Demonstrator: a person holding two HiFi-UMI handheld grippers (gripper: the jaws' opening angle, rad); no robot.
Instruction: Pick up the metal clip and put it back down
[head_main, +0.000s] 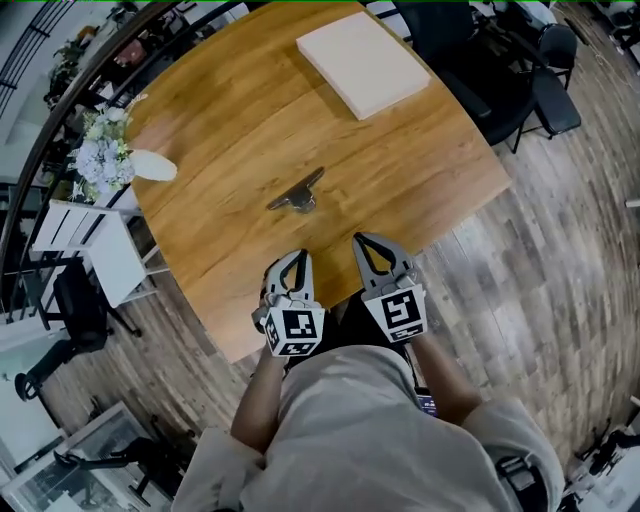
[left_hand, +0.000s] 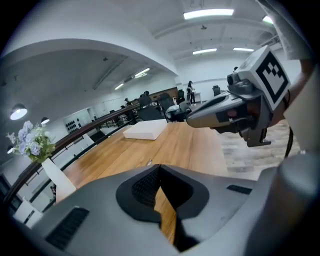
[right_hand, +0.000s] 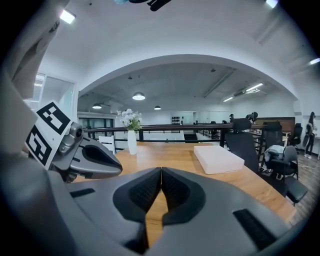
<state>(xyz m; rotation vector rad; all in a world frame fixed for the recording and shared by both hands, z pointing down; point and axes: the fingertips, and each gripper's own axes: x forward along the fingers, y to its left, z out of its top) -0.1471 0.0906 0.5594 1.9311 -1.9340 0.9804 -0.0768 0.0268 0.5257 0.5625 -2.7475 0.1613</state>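
Two closed, empty: left gripper (head_main: 300, 256), right gripper (head_main: 360, 240); metal clip (head_main: 298, 192) farther in, likely light, stiff, slick; pinch long handle.

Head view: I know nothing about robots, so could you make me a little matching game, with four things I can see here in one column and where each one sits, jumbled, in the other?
Things:
1. clip
2. box
3. vase
4. left gripper

Places:
a. far end of the table
b. above the near edge, fingers shut
c. middle of the table
d. left edge of the table

Pairs: 1-c, 2-a, 3-d, 4-b.
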